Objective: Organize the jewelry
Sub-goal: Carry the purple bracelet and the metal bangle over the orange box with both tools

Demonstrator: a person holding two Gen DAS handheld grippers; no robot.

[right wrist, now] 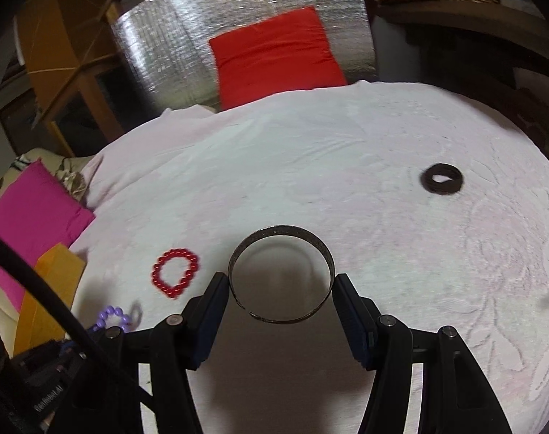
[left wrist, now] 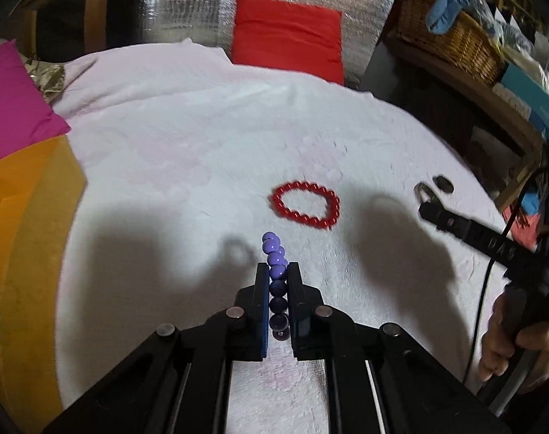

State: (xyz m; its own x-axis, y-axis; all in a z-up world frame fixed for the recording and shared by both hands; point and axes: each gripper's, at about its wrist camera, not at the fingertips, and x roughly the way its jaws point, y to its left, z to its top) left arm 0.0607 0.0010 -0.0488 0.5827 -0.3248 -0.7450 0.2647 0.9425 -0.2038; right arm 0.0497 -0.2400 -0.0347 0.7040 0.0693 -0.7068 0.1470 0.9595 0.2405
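Left gripper (left wrist: 277,271) jaws clamped on limp, light purple bead bracelet (left wrist: 275,264); right gripper (right wrist: 280,284) jaws pinch the stiff, slippery metal bangle (right wrist: 281,276) across its width.

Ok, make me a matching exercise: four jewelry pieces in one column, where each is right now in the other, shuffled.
1. purple bead bracelet
2. metal bangle
3. red bead bracelet
4. dark ring-shaped band

A. lying loose on the white cloth, far right
B. between the right gripper's jaws
C. clamped in the left gripper
D. lying on the cloth beyond the left gripper

Pairs: 1-C, 2-B, 3-D, 4-A
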